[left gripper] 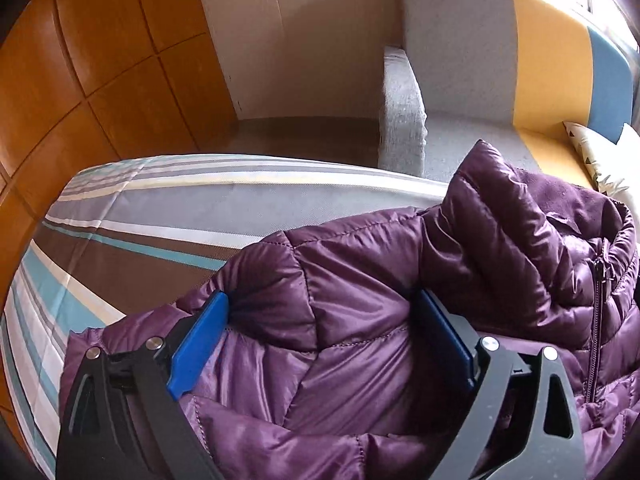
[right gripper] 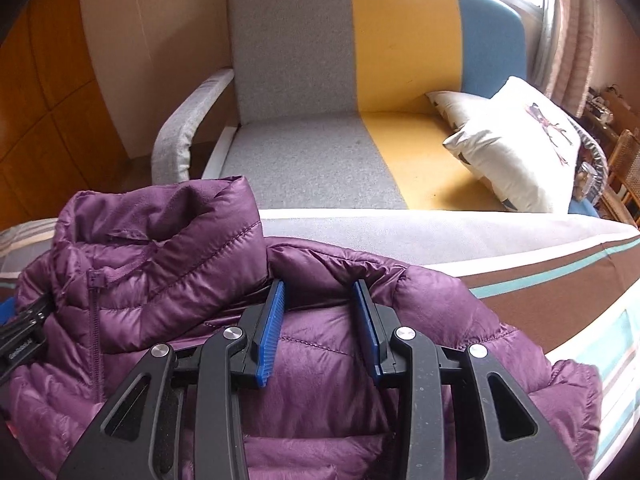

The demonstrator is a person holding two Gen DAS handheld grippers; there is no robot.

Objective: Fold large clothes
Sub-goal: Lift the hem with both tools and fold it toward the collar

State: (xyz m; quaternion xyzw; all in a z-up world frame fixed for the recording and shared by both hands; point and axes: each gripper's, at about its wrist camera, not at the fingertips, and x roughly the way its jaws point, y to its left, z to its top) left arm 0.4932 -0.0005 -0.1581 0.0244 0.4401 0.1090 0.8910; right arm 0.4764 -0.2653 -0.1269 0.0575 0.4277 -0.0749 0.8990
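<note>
Purple jacket (left gripper: pixel 360 280) flat on striped bed (left gripper: pixel 140 220), collar toward far sofa (right gripper: pixel 312 152), long axis running back toward the tongs; left gripper (left gripper: pixel 320 340) spread wide astride one shoulder, right gripper (right gripper: pixel 320 328) half-spread over the other, grip uncertain.

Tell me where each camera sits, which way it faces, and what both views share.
Left wrist: on the left gripper, angled down at the purple jacket on the striped bed; wide jaws show.
Right wrist: on the right gripper, angled down at the jacket; narrower jaws show.
Shared: jacket, bed, sofa.
</note>
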